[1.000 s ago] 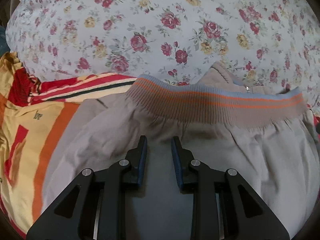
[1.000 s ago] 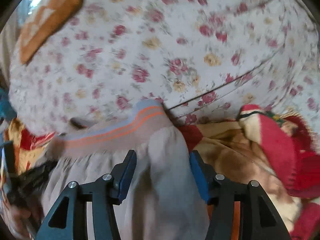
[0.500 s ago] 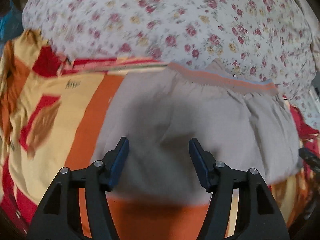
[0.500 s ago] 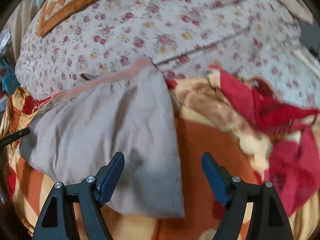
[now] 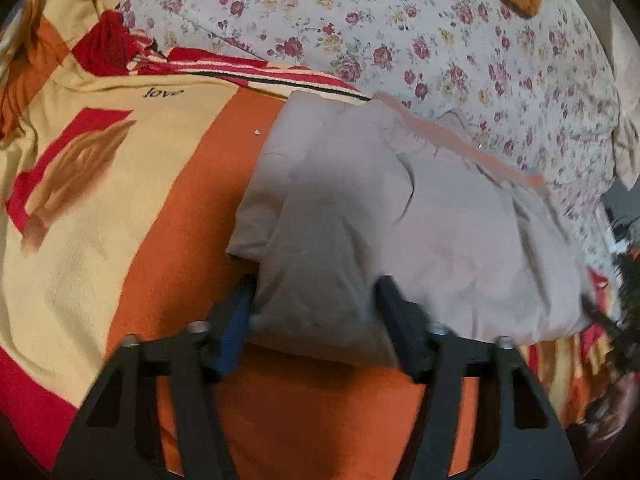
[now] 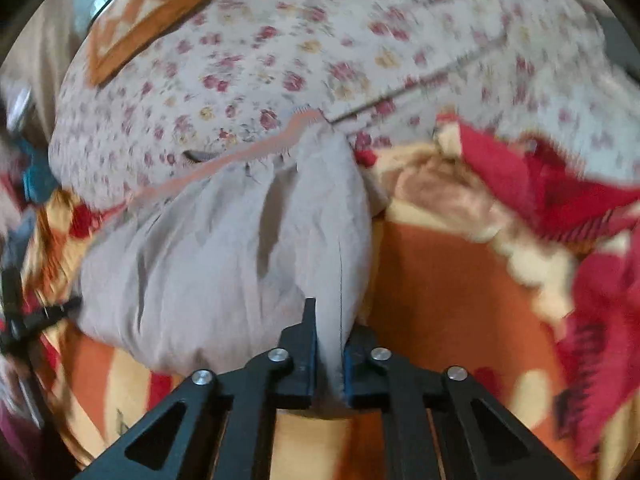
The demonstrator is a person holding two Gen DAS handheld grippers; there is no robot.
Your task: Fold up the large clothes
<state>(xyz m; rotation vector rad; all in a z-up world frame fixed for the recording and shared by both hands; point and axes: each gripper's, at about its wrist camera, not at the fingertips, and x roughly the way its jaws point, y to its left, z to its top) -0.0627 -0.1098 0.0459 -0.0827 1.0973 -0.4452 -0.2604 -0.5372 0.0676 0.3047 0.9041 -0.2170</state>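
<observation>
One grey garment (image 5: 420, 220) lies folded on one orange-and-yellow blanket (image 5: 100, 208), its ribbed waistband (image 5: 460, 144) against the edge of one floral sheet (image 5: 400, 32) at the far side. The left gripper (image 5: 316, 312) has its two fingers spread wide, straddling the garment's near-left fold. The right gripper (image 6: 328, 344) has its two fingers drawn narrow, pinching the garment's (image 6: 224, 248) near-right corner. One orange checked cushion (image 6: 148, 12) sits at the sheet's far corner.
</observation>
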